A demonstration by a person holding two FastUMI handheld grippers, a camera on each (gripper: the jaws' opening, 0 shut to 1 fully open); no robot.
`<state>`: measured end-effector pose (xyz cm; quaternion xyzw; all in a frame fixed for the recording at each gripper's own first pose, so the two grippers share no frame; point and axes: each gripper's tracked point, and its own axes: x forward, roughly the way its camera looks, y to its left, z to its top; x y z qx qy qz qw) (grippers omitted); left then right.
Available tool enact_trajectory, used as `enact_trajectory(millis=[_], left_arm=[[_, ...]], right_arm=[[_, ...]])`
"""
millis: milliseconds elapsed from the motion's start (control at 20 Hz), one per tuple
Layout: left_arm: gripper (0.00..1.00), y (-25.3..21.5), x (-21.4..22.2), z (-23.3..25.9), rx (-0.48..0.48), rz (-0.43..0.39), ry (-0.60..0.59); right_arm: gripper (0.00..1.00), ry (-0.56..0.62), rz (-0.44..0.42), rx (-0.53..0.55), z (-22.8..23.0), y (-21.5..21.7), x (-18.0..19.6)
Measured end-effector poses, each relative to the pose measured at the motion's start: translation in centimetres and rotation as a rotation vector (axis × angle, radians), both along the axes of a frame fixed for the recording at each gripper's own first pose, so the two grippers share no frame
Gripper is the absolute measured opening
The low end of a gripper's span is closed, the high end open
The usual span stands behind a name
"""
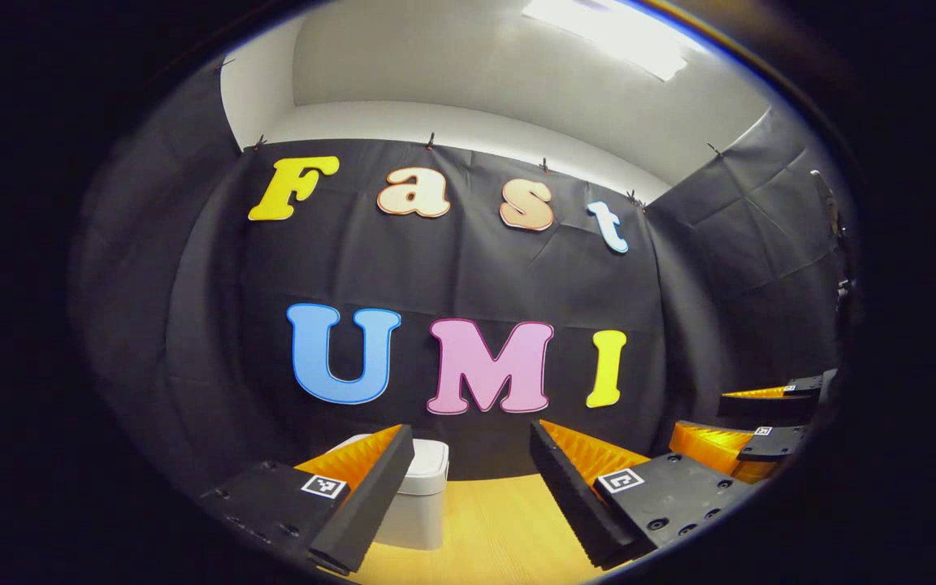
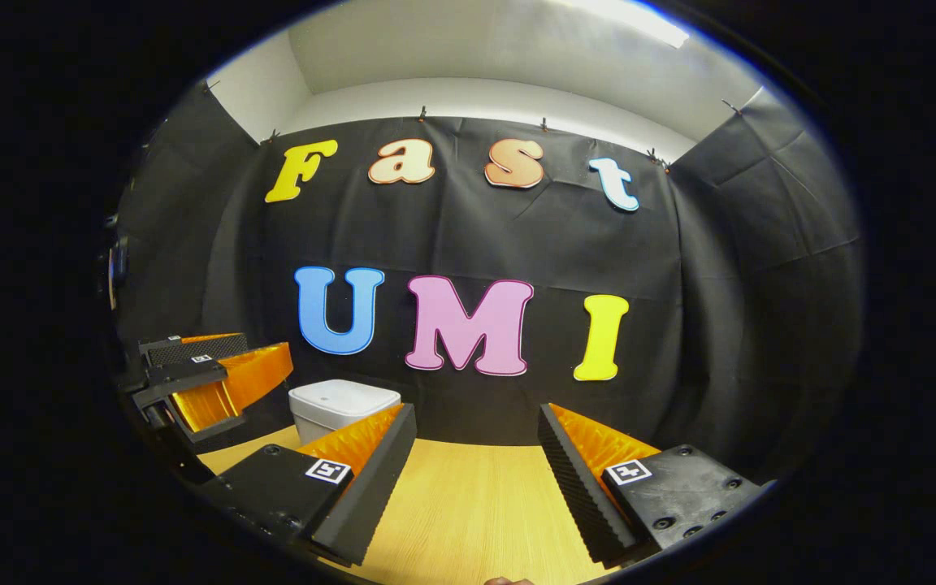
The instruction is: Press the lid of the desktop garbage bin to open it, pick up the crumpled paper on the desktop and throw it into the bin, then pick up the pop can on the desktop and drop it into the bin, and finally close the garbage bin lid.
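Observation:
A small white garbage bin (image 1: 423, 496) with its lid down stands on the wooden desk (image 1: 500, 520) near the back wall, partly behind my left gripper's near finger. My left gripper (image 1: 472, 455) is held above the desk, open, with nothing between its fingers. In the right gripper view the same bin (image 2: 340, 408) sits at the left, lid flat and closed. My right gripper (image 2: 476, 443) is open too and holds nothing, to the right of the bin. The right gripper (image 1: 748, 426) appears far right in the left gripper view; the left gripper (image 2: 208, 386) appears far left in the right gripper view.
The black cloth wall (image 2: 468, 244) closes the booth behind the desk and on both sides. Bare wooden desk surface (image 2: 468, 504) stretches in front of the right gripper.

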<state>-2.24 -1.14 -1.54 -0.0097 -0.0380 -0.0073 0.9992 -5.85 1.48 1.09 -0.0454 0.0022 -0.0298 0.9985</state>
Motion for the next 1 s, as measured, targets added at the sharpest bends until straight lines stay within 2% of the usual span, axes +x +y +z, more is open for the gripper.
enact_trajectory(millis=[150,350,1000], left_arm=[[0.96,0.1,-0.3,0.3,0.034,-0.013,-0.012],[0.96,0.0,-1.1,-0.3,0.018,-0.022,0.005],[0.96,0.3,-1.7,-1.2,0.028,-0.018,0.032]], right_arm=[[0.98,-0.014,-0.021,-0.006,0.5,-0.2,-0.4],[0.98,-0.007,-0.036,0.005,0.2,-0.1,-0.8],[0.98,0.027,-0.006,0.02,-0.4,0.6,-0.6]])
